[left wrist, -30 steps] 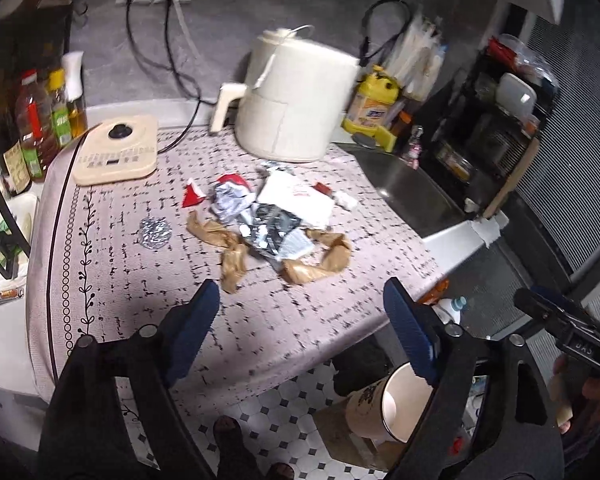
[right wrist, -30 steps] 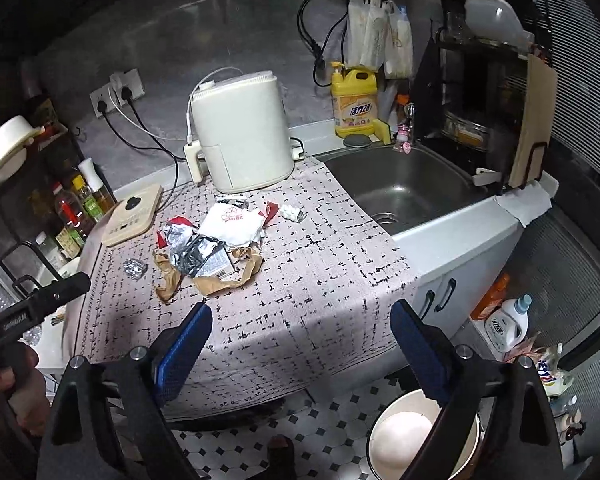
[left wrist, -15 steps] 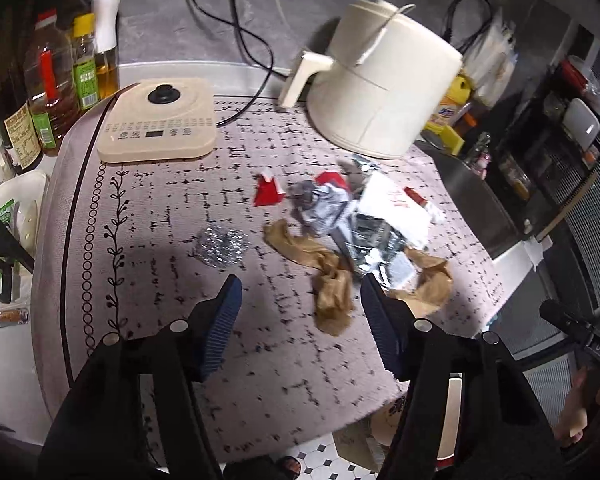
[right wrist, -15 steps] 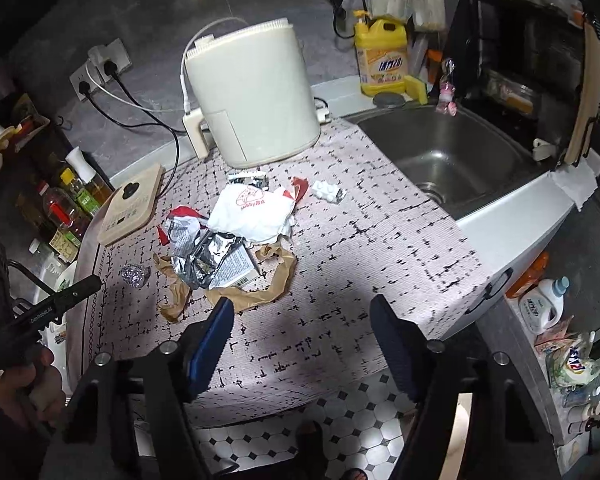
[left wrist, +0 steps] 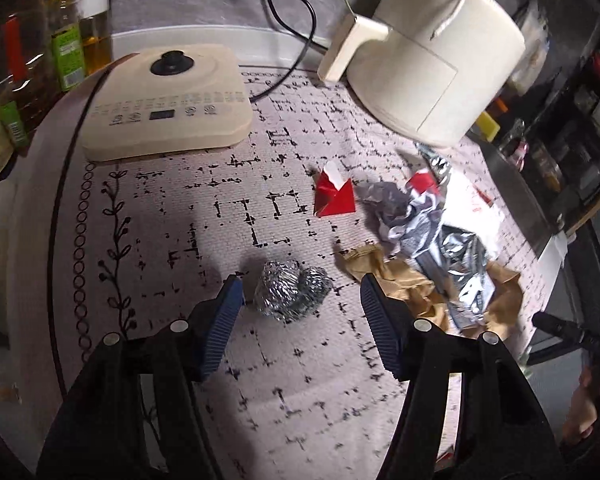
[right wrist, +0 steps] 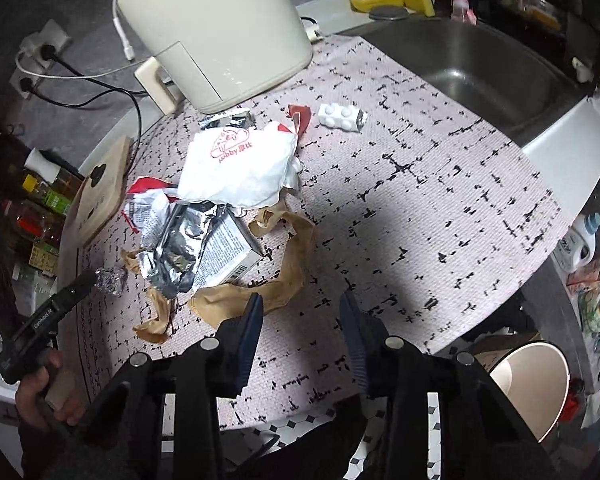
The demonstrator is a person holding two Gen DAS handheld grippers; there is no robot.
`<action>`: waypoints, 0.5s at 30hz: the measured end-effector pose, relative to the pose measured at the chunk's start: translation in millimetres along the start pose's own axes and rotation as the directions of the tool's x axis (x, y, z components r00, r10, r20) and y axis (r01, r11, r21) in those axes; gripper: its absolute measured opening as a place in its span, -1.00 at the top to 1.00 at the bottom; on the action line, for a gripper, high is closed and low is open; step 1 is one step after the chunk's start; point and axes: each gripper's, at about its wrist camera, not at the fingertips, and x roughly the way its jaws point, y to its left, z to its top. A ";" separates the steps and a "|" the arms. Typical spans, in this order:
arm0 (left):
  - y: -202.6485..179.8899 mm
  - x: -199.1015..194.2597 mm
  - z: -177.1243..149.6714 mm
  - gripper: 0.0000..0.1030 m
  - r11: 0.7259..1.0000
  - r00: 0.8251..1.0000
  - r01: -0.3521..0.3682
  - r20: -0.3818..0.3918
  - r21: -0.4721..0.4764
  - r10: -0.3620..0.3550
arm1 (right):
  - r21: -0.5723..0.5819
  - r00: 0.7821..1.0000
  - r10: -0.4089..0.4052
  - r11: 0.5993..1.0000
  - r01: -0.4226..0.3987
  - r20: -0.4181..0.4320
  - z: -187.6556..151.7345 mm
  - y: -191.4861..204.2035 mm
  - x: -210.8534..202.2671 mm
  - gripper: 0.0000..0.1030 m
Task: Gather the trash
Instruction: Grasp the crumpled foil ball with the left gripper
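A crumpled foil ball (left wrist: 292,294) lies on the patterned tablecloth (left wrist: 180,208). My left gripper (left wrist: 300,296) is open, its blue pads on either side of the ball, not touching it. A red paper scrap (left wrist: 334,196) lies beyond. A trash pile lies to the right: silver foil wrapper (right wrist: 180,248), white bag with red print (right wrist: 240,168), torn brown paper (right wrist: 276,280), and a small white blister piece (right wrist: 342,117). My right gripper (right wrist: 300,308) is open and empty, just above the near edge of the brown paper. The foil ball shows small in the right wrist view (right wrist: 110,280).
A cream air fryer (right wrist: 216,28) stands behind the pile, and a flat cream appliance (left wrist: 164,100) at back left. Oil bottles (left wrist: 64,28) line the left edge. A steel sink (right wrist: 484,76) lies right. A beige bin (right wrist: 528,384) stands on the floor below the counter.
Both grippers have moved forward and down toward the table. The left now straddles the foil ball; the right has closed in on the brown paper and narrowed its opening.
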 end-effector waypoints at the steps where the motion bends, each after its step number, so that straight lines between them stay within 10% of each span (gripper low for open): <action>1: -0.2 5.2 -0.3 -0.19 1.000 1.000 -0.007 -0.010 0.013 0.007 | 0.009 1.000 -0.007 1.000 0.007 -0.007 0.9 1.0 4.2 0.25; 12: 6.2 16.0 1.3 0.11 0.999 0.999 0.042 -0.015 0.010 -0.041 | 0.036 0.997 0.018 0.999 -0.015 -0.072 12.0 3.4 36.0 0.35; 15: 5.1 8.6 1.6 0.12 0.999 0.999 0.038 0.008 0.013 -0.038 | 0.041 0.994 0.050 0.998 -0.047 -0.093 18.0 1.5 46.5 0.80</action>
